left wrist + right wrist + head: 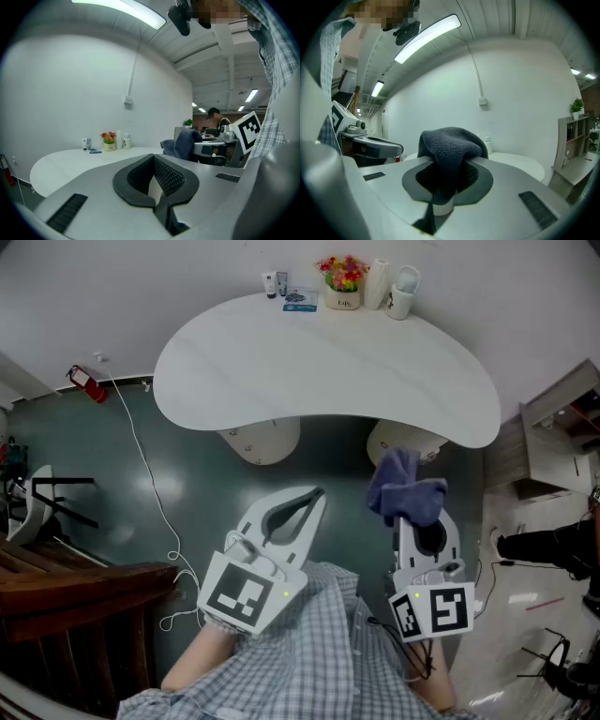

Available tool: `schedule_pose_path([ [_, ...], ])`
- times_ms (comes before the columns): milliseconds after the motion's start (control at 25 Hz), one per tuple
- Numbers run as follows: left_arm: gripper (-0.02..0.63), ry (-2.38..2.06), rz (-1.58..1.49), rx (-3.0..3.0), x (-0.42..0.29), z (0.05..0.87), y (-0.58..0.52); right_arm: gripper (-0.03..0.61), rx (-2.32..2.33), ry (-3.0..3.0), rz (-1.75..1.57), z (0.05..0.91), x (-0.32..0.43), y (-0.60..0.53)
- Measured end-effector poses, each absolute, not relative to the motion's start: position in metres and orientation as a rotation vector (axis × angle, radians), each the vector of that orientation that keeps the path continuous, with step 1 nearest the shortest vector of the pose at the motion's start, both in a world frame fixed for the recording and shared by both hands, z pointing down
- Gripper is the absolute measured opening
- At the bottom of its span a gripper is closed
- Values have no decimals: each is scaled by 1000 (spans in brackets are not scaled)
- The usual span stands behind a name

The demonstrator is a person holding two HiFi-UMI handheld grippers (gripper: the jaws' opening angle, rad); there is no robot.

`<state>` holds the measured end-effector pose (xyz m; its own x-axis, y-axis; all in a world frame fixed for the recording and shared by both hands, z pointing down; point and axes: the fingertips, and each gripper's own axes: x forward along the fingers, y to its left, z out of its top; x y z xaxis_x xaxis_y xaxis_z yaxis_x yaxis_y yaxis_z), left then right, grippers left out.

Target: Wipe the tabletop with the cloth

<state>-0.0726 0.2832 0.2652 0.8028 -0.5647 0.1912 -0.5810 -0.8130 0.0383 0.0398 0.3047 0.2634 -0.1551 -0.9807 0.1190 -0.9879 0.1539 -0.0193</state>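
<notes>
Cloth point(405, 486), dark blue and bunched, is pinched in the right gripper point(412, 517); the right gripper view shows its jaws pressed onto a fold of the cloth point(450, 145), with the rest piled up over the jaw tips; in the head view it sits near the near right edge of the tabletop point(319, 362) but clear of it, touching nothing but the gripper.

The left gripper point(314, 495) is held to the left of the right one, also short of the table's near edge; its jaws are pressed together at the tips with nothing between them, and the left gripper view shows only the pale tabletop point(70, 161) through the loop of its pads.

The tabletop is white, curved and bare over most of its surface; along its far edge stand two small bottles point(275, 284), a flat blue item point(300, 304), a pot of flowers point(342, 282) and a white mug point(401, 292) at the right end of the row; two white round pedestals point(262, 439) show beneath the table.

On the dark floor to the far left lies a red fire extinguisher point(84, 382); a white cable point(150, 474) trails from it toward the near side; the person's checked shirt point(309, 652) fills the near edge.
</notes>
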Motion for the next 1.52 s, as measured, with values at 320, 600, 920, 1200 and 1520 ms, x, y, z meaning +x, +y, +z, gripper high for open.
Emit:
schedule_pose_path([
  [320, 2, -906, 260, 2899, -75, 264, 281, 37, 2006, -2311, 151, 263, 38, 304],
  [600, 2, -894, 241, 2900, -93, 265, 282, 37, 2042, -2285, 149, 263, 25, 307],
  [920, 2, -847, 264, 2938, -113, 269, 282, 37, 2084, -2252, 160, 269, 2, 311],
  [1200, 2, -794, 260, 2959, -119, 271, 287, 37, 2134, -2203, 160, 273, -6, 325],
  [1520, 2, -796, 290, 2954, -112, 280, 279, 37, 2142, -2191, 185, 283, 7, 316],
])
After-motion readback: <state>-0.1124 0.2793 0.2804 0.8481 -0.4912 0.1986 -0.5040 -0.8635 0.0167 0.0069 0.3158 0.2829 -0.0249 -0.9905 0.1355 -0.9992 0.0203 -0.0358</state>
